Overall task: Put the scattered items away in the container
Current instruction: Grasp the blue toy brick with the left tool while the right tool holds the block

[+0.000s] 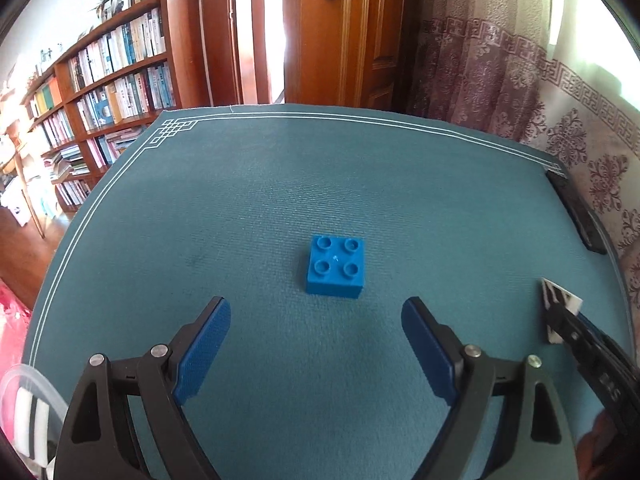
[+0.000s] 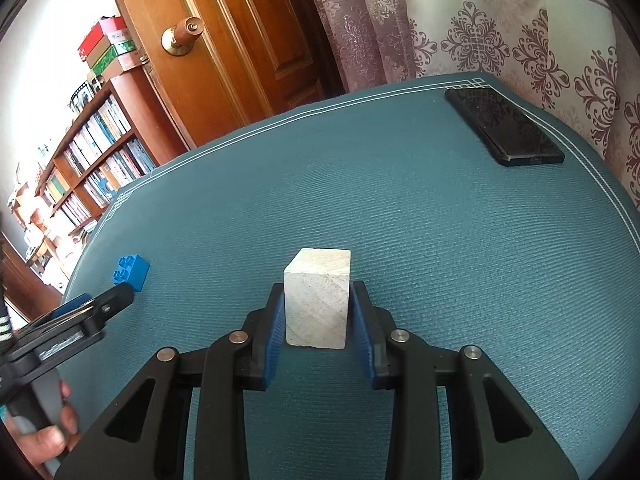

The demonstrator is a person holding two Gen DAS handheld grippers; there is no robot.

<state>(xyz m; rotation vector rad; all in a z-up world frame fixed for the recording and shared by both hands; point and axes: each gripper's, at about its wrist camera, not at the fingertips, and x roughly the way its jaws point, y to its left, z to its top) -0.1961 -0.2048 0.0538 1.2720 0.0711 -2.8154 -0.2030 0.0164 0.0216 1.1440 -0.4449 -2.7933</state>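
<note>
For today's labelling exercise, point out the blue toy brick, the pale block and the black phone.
blue toy brick (image 1: 335, 266), left wrist view, on its studded top face.
pale block (image 2: 316, 312), right wrist view, on its front face between the right gripper's fingers.
black phone (image 2: 504, 126), right wrist view, on its dark screen.

- The counter (image 1: 248, 184) lies bare from the blue brick (image 1: 335, 266) to its far edge and far left corner.
- A black phone (image 2: 505, 126) lies along the right edge near the far right corner.
- A clear container (image 1: 24, 384) sits at the near left edge.
</note>
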